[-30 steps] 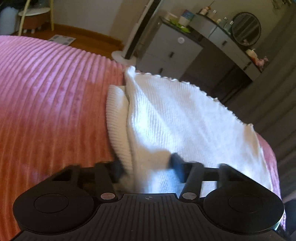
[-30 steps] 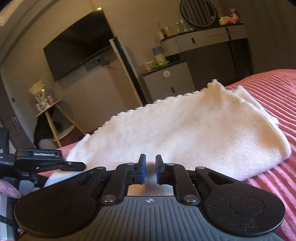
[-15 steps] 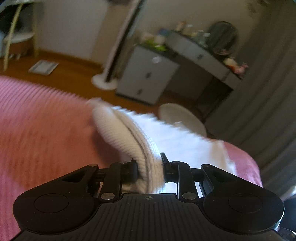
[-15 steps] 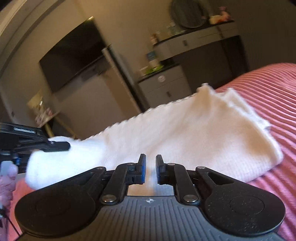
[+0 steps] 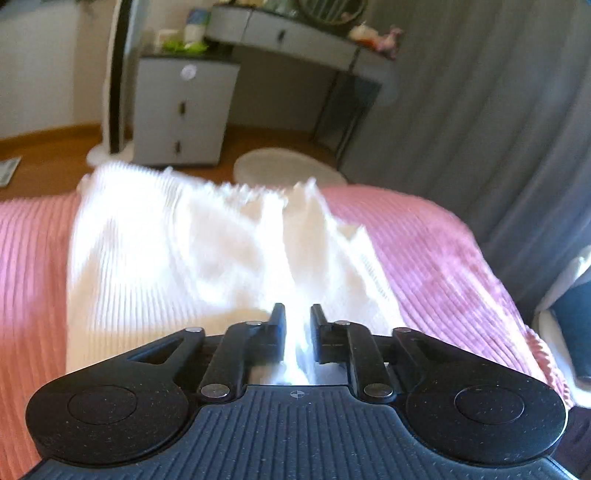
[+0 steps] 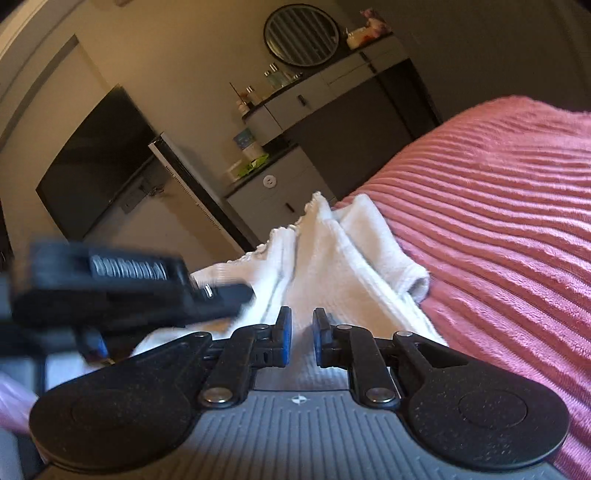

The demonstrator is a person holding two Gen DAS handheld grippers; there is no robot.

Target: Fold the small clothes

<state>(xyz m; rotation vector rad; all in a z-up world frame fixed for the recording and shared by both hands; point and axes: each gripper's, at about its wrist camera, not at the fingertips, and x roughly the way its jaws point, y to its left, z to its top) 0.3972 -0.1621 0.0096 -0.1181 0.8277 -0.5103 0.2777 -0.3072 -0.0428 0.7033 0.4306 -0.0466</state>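
Observation:
A white ribbed knit garment (image 5: 166, 251) lies on the pink corduroy bed cover (image 5: 424, 251), blurred by motion. My left gripper (image 5: 297, 314) has a bright fold of it between its fingers, and its jaws are closing on that fold. In the right wrist view the garment (image 6: 343, 258) is bunched into ridges that run down into my right gripper (image 6: 302, 317). That gripper is shut to a narrow gap with cloth in it. The left gripper (image 6: 243, 295) shows there as a blurred black shape close on the left, over the cloth.
Past the bed's end stand a grey drawer cabinet (image 5: 181, 110), a dressing table (image 5: 295, 33) and a grey curtain (image 5: 480, 110). A round pale rug (image 5: 288, 168) lies on the wooden floor. A dark TV (image 6: 92, 162) hangs on the wall.
The left gripper went from open around the garment's edge to closed on it, then swept sideways towards the right gripper. The flat garment is now gathered into folds.

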